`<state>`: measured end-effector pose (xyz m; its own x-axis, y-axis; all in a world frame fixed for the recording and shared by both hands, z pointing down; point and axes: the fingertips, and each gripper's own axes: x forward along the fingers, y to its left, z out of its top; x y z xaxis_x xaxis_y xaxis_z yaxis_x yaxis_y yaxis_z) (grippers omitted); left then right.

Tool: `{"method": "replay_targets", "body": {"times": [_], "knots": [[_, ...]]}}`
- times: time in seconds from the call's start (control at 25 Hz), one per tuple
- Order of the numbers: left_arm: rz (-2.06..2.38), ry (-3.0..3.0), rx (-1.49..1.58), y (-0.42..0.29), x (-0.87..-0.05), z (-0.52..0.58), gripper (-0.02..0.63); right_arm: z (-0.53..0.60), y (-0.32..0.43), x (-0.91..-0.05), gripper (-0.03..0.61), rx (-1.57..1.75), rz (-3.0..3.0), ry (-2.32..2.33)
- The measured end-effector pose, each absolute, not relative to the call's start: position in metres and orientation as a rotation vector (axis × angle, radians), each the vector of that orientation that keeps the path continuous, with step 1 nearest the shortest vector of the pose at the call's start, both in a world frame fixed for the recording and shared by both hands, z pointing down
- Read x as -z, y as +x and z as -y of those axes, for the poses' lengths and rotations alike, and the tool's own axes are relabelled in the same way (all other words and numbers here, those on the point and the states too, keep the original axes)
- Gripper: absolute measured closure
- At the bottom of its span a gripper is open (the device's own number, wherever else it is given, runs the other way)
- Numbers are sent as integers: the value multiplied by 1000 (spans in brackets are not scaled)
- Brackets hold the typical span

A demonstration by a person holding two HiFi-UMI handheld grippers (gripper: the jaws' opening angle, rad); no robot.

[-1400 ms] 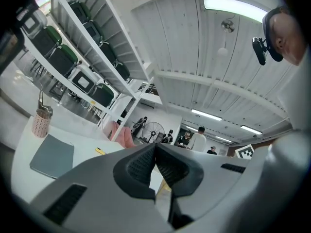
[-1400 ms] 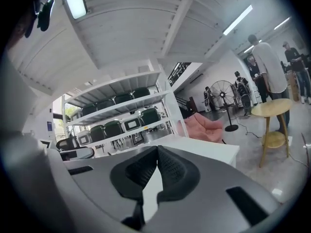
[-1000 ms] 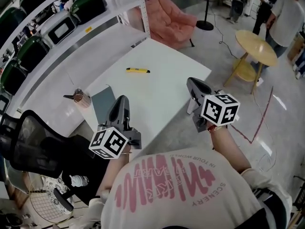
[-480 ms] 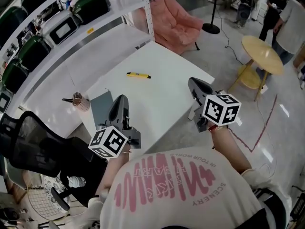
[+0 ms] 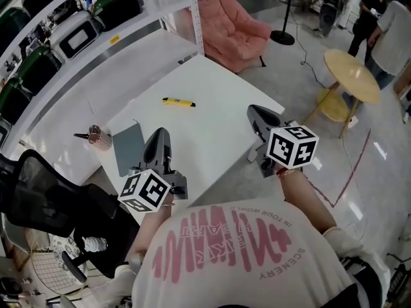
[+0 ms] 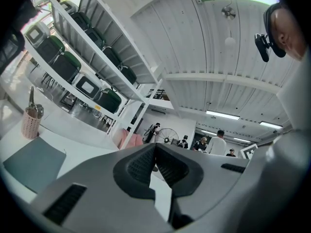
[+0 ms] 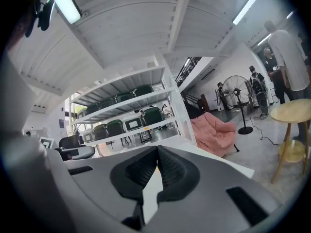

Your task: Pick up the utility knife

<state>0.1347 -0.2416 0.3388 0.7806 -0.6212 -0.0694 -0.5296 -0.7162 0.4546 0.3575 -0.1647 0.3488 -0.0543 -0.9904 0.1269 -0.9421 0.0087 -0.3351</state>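
A yellow utility knife [image 5: 178, 101] with a dark tip lies flat on the white table [image 5: 212, 120], toward its far side. My left gripper [image 5: 159, 142] hovers over the table's near left edge, well short of the knife, jaws shut and empty. My right gripper [image 5: 255, 113] hangs at the table's near right corner, also shut with nothing in it. In the left gripper view the pads [image 6: 146, 165] meet tip to tip; the right gripper view shows its pads [image 7: 167, 171] pressed together too. Neither gripper view shows the knife.
A grey mat [image 5: 128, 147] lies on the table's left end. Beside it a pink holder [image 5: 99, 139] with scissors stands on the white shelf. Dark cases [image 5: 117, 5] fill the shelving. A pink beanbag [image 5: 231, 25], a round wooden table [image 5: 350, 69], an office chair [image 5: 38, 191] and people surround the table.
Both grippers have drifted a little forward over the table's near edge toward the knife. The jaws stayed shut and the knife lies where it was.
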Motion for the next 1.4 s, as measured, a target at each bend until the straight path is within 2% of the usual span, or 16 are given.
{"method": "replay_targets", "body": {"times": [0.28, 0.64, 1.4], "knots": [[889, 2531, 204, 144, -363, 253, 589, 185, 361, -376, 563, 577, -2137, -2060], [880, 2549, 125, 189, -387, 289, 589, 225, 388, -415, 563, 655, -2200, -2138], [1058, 2366, 108, 219, -432, 418, 589, 382, 418, -474, 563, 959, -2360, -1947]]}}
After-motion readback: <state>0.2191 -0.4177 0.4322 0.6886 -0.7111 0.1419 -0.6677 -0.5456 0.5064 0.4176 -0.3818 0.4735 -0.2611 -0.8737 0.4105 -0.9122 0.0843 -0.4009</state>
